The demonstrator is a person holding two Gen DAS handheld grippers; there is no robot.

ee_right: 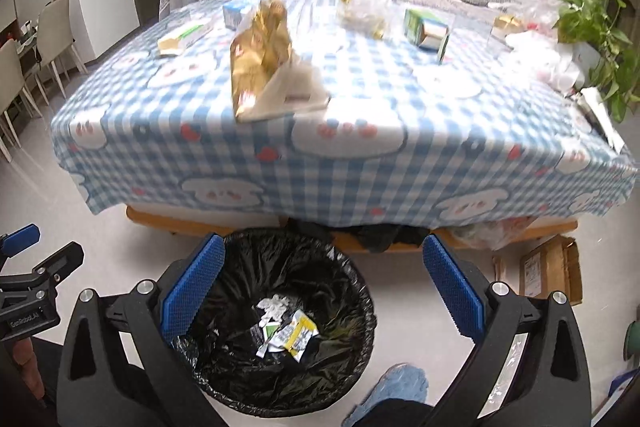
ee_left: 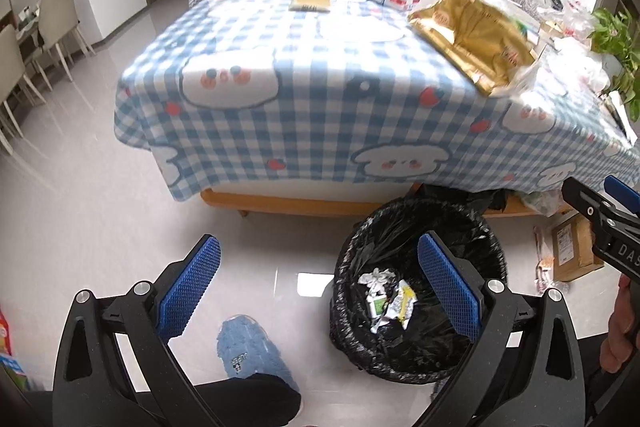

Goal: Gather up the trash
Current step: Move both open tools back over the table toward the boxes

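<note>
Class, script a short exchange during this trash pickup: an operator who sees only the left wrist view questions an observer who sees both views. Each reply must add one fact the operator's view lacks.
Operator: I only catch the edge of the right claw. Is it carrying anything?
Observer: No. Its fingers are spread wide with nothing between them, and it is over the black-lined bin.
Operator: The gold bag blocks my view of the table behind it. What's there?
Observer: A green-and-white carton is on the checked tablecloth, to the right of the gold bag and further back.
</note>
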